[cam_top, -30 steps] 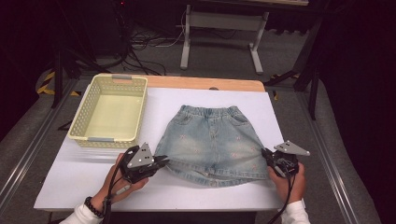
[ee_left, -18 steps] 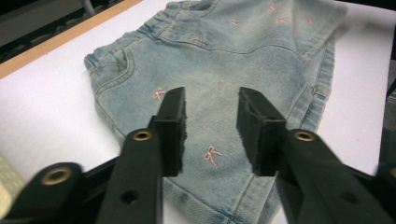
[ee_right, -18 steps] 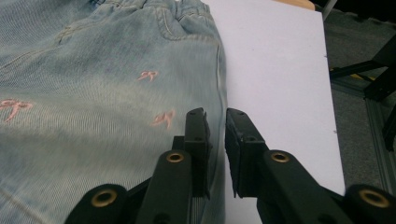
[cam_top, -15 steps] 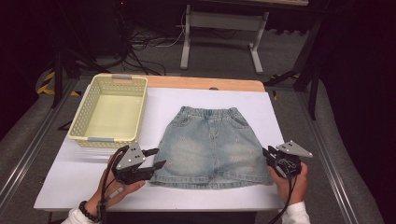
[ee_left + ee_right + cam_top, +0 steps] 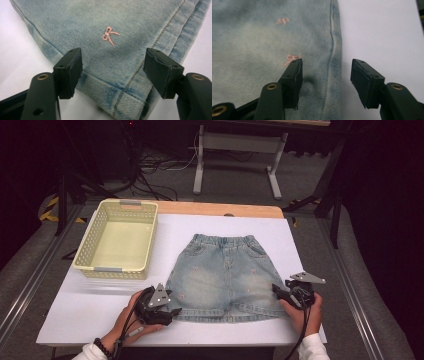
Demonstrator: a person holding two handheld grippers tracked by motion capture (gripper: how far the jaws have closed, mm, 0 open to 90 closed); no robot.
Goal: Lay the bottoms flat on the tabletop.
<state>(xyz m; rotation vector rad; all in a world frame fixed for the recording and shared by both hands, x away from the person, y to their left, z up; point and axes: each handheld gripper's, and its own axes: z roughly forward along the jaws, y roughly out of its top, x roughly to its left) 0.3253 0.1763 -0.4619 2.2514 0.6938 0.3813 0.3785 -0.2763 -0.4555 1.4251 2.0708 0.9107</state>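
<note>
At skirt [image 5: 226,272] hem corners: both hands low, jaws apparently just opened.

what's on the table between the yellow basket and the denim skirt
Nothing: in the high view, bare white table top runs between the yellow basket and the denim skirt. They lie apart.

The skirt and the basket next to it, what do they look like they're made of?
Skirt: faded light-blue denim, judging by the twill weave, stitched seams and folded hem; small pink embroidered bows. Basket: pale yellow, probably moulded plastic, with perforated lattice walls and a smooth matte floor.
</note>
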